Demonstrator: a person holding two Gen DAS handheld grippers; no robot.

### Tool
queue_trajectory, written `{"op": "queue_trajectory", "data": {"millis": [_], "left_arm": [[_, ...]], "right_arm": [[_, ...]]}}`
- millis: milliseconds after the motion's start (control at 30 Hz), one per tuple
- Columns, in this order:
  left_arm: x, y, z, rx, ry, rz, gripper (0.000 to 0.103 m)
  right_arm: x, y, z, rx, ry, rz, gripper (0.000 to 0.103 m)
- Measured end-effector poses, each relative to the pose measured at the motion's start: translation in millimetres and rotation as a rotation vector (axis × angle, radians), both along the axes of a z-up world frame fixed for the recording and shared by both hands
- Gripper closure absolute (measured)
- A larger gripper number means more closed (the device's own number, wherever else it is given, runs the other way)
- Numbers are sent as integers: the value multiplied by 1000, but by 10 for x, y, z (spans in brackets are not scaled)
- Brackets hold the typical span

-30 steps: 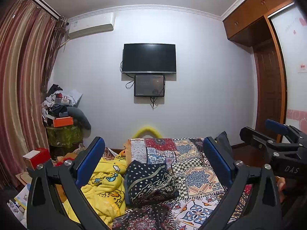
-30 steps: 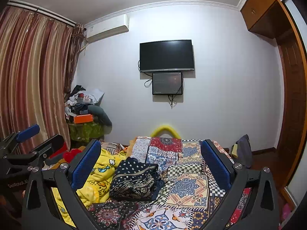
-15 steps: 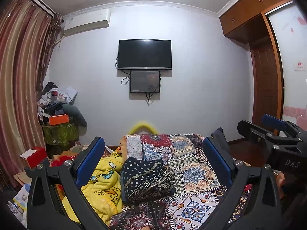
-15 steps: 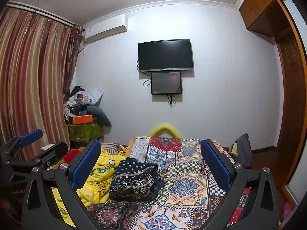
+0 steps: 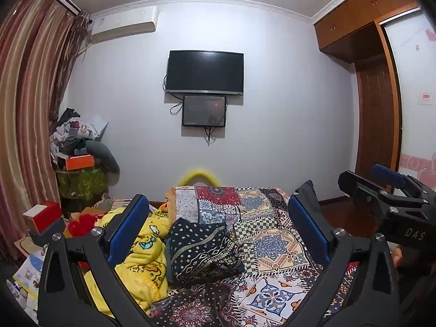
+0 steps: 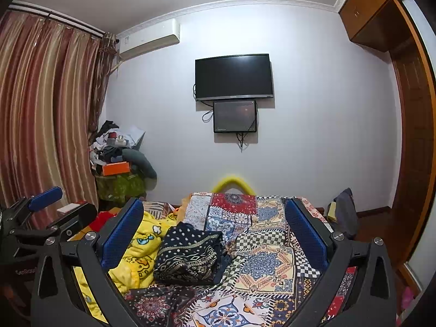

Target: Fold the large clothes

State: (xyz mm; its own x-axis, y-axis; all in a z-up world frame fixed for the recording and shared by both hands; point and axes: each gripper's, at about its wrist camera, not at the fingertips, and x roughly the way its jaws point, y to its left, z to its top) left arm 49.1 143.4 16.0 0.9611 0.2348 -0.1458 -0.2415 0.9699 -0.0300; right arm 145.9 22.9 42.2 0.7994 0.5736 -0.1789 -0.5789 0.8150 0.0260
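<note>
Both the left gripper [image 5: 218, 226] and right gripper [image 6: 215, 224] are spread wide, holding nothing. A folded dark patterned garment [image 5: 201, 250] lies ahead of them, below and between their fingers.

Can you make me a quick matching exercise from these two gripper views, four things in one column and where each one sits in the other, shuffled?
Things:
1. dark patterned garment
2. yellow cartoon blanket
3. orange box
4. small screen

Places:
A. on the cluttered pile by the curtain
B. on the wall, just under the television
C. on the patchwork bedspread, between the open fingers
D. bunched along the bed's left side

Pairs: 1-C, 2-D, 3-A, 4-B
</note>
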Motion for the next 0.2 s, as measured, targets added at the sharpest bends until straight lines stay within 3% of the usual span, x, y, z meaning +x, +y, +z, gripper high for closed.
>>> {"op": "queue_trajectory", "data": {"millis": [200], "left_arm": [[68,73,-54,-17,32,3,0]], "right_arm": [[26,7,-19,-4,10,0,0]]}}
